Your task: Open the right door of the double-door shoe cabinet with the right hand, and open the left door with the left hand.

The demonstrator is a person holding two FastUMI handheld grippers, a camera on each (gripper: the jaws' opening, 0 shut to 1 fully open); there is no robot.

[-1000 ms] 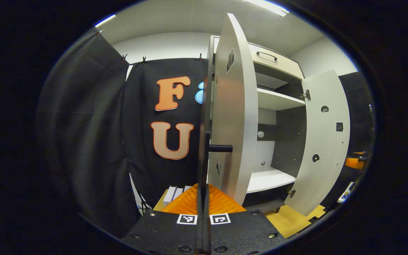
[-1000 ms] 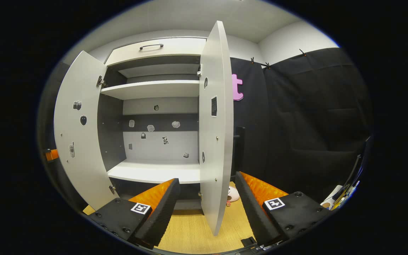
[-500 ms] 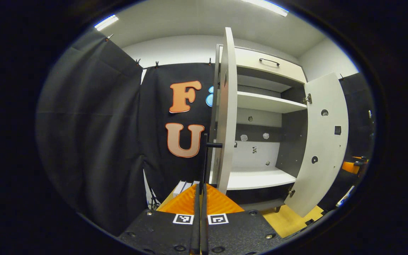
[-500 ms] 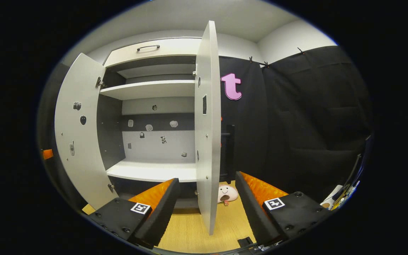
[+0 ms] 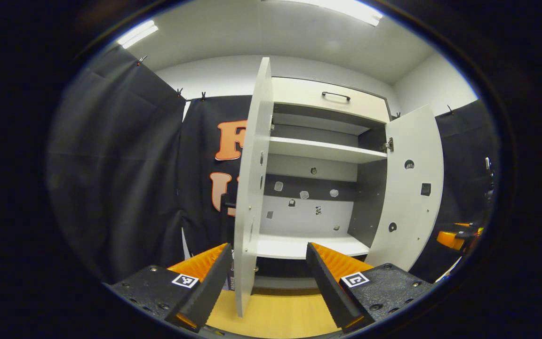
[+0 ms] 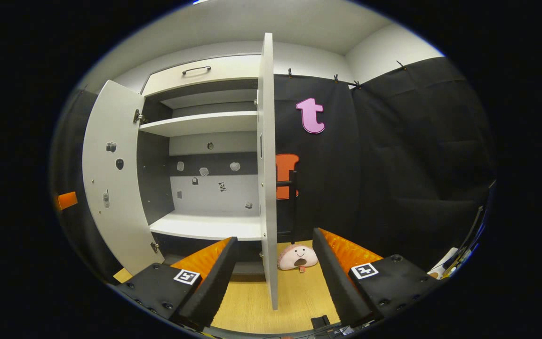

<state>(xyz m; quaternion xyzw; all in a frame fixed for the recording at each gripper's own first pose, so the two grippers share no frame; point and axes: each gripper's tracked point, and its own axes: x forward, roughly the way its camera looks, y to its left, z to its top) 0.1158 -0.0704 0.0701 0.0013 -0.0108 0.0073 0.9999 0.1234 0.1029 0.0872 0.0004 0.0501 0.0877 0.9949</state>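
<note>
The white shoe cabinet (image 5: 318, 150) stands with both doors swung out. In the left gripper view the left door (image 5: 251, 188) is almost edge-on, its dark handle (image 5: 226, 207) just behind it, and the right door (image 5: 412, 197) stands wide. My left gripper (image 5: 267, 246) is open a little in front of the left door, holding nothing. In the right gripper view the right door (image 6: 267, 179) is edge-on with its handle (image 6: 292, 202) on the far side, and the left door (image 6: 111, 188) is at the left. My right gripper (image 6: 274, 238) is open and apart from that door.
A drawer with a black handle (image 5: 334, 96) tops the cabinet. Two white shelves (image 6: 200, 123) carry nothing; small stickers dot the back panel. A pink plush toy (image 6: 297, 256) lies on the wooden floor (image 6: 294, 296) beside the right door. Black cloth walls flank both sides.
My left gripper went from shut at the left door's handle to open and drew back. The right door swung slightly further out. My right gripper stayed open.
</note>
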